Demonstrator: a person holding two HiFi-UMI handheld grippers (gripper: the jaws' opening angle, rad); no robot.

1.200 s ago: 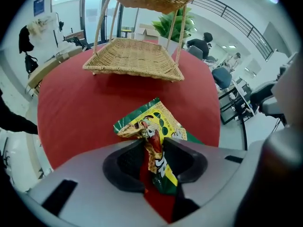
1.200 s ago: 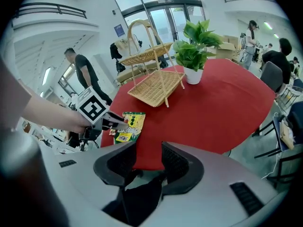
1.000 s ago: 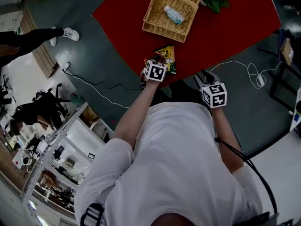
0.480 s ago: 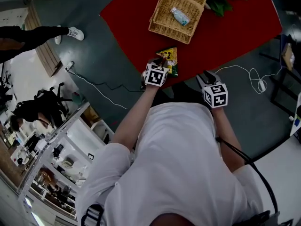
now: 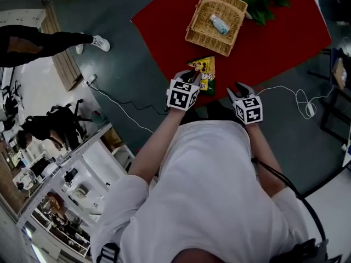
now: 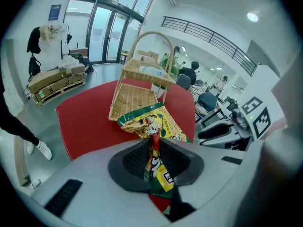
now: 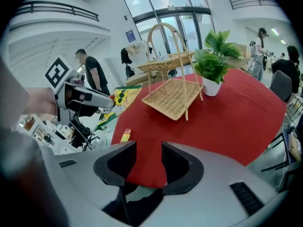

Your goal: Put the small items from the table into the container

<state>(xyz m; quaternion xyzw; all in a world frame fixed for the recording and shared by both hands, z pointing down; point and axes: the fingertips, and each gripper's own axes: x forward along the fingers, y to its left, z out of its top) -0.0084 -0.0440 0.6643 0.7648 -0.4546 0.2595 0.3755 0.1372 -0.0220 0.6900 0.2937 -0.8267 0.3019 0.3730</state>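
Left gripper (image 6: 154, 157): you are holding it with both jaws pinching a snack bag (image 6: 151, 122). The pads are pressing on the bag's crumpled middle, leaving only a narrow gap that the bag fills.
Snack bag: yellow and green, with cartoon print. Its wide end is fanning out past the jaw tips and its other end is trailing back between the jaws. In the head view it is sitting over the near edge of the red table (image 5: 285, 32), well apart from the basket.
Right gripper (image 7: 144, 162): you are holding it with the jaws standing apart and gripping nothing. Only the red tabletop is showing through the gap. In the head view it is hovering just off the table's near edge, beside the left gripper.
Wicker basket (image 5: 207, 41): this is the container, standing farther back on the table, with its handle arching over it. A small clear packet (image 5: 220, 23) is lying inside.
Small yellow sachet (image 7: 125, 135): lying flat on the tabletop near the edge, between the basket and your left gripper as the right gripper view shows it.
Potted plant (image 7: 210, 65): green leaves in a white pot, standing just beside the basket.
Floor: a white cable (image 5: 299, 95) is looping across it near the table.
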